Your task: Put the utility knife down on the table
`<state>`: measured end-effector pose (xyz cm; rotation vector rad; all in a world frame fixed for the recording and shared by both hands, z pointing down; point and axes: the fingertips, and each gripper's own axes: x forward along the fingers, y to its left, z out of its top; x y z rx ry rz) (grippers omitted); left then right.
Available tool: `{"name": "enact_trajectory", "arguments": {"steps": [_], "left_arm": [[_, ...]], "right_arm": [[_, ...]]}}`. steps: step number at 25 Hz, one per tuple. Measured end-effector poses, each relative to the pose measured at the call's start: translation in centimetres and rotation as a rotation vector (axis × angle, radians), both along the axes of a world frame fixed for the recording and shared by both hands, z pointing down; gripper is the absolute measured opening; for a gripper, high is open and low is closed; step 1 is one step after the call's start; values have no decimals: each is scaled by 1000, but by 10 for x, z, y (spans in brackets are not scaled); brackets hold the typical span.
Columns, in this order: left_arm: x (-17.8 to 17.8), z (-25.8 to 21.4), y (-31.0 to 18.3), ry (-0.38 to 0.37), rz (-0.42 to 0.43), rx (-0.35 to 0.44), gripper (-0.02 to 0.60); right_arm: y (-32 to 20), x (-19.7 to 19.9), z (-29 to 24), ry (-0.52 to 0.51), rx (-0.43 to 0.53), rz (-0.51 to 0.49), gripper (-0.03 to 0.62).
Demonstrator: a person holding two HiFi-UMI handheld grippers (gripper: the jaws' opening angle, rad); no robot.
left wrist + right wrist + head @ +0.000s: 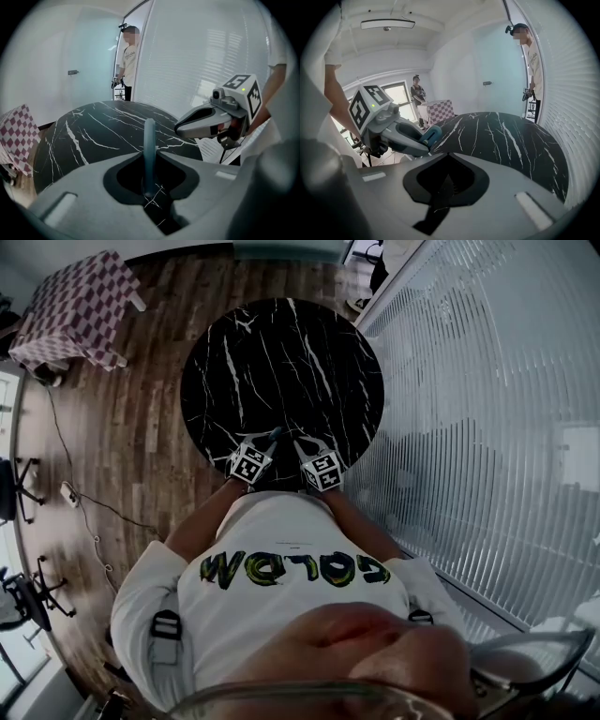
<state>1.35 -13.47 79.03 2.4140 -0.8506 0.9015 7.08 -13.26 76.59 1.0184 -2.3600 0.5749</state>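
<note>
Left gripper (pixel 150 157) is holding the utility knife (pixel 149 140). Its jaws are standing narrow, pressing on the slim teal body. The knife is showing edge-on to that gripper's own camera and poking out past the jaw tips, so the pads are probably bearing on its flat sides, which would be keeping it from twisting in the grip.

From the head view, the left gripper (pixel 270 440) is tilting down and carrying the knife (pixel 276 433) over the near rim of the round black marble table (pixel 281 362). No view is showing the knife lying on the stone, so the set-down is not yet done. The near rim seems a sensible place for it: close to the person's body, with bare marble all around.

Beside it, the right gripper (pixel 302 443) is hovering over the same stretch of rim, near the left one but apart from it. In its own view the right gripper (pixel 446 157) is keeping its jaws together with nothing between them, only the table (pixel 506 131) showing through the gap behind the tips. It seems to be idling there, taking no part in the grip. That view is also catching the left gripper (pixel 425 141) from the side, the knife's (pixel 431 134) teal end jutting from its tips just above the table's edge.

Beyond the table, a person (pixel 127 61) is standing by the glass wall (pixel 487 381), well clear of the work. A piece of furniture under a checkered cloth (pixel 75 306) is sitting off on the wooden floor (pixel 131 427).
</note>
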Motion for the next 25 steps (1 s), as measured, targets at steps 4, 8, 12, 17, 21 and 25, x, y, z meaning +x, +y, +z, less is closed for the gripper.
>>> {"name": "enact_trajectory", "arguments": {"steps": [4,8,12,17,21,25], "left_arm": [[-1,6,0,-18,-6,-25,75],[-1,12,1,-23,2,-36,75],[-2,19,3,-44,-9,-71,75],[0,28,2,-64,-1,-90,75],[2,40,3,-83,6,-106,75],[2,52,3,-97,29,-112,75]], "right_arm": [[4,2,10,8,-27,-2,2],[3,7,17,10,-55,15,2],[2,13,26,25,-78,16,2],[1,16,37,42,-102,9,2],[4,19,48,61,-122,14,2],[7,18,55,68,-142,9,2]]}}
